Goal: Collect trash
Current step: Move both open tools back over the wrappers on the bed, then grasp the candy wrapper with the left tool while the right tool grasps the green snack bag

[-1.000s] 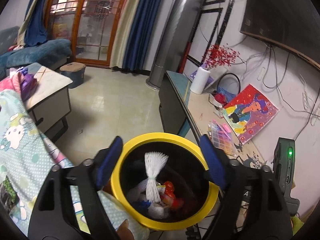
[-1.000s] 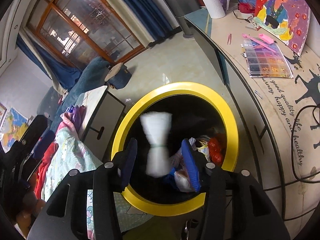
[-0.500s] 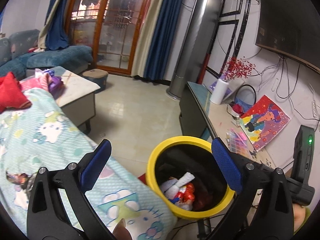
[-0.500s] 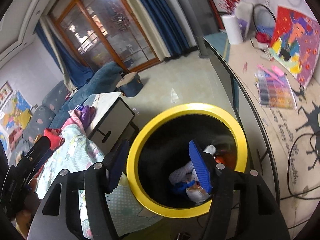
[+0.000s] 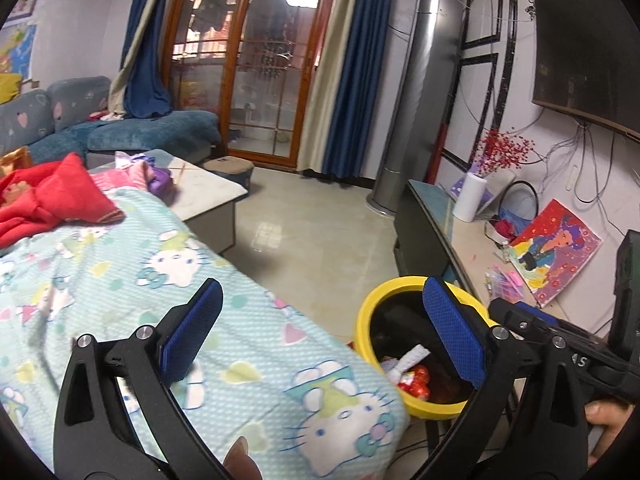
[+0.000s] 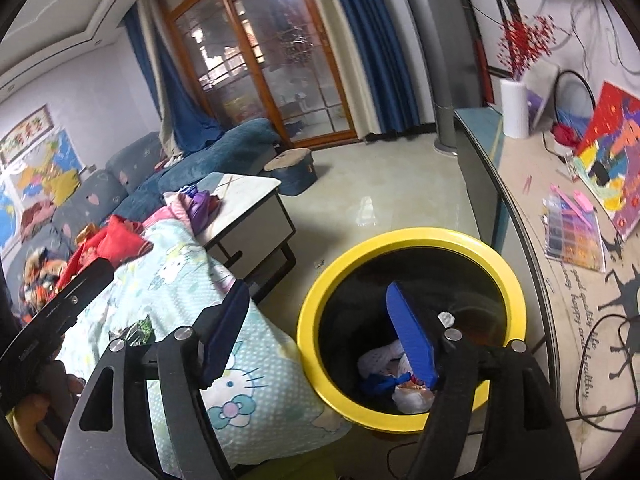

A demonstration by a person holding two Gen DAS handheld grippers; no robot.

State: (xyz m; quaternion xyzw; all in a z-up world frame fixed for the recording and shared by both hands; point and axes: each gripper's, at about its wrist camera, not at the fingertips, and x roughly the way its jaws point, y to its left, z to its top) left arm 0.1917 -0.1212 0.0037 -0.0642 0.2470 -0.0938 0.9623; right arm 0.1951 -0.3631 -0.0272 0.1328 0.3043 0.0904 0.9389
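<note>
Bin [image 6: 412,240] trash (partly behind right gripper [image 6: 320,332])

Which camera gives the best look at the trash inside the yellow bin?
The right wrist view: it looks down into the yellow bin, showing white, blue and wrapped trash at the bottom, partly behind a gripper finger. The left wrist view sees the bin from the side, with only a white and red patch of trash visible.

Left black two-finger gripper with blue pads [image 5: 320,328] is spread wide, holding nothing. Right black two-finger gripper with blue pads [image 6: 320,332] likewise gapes empty.
</note>
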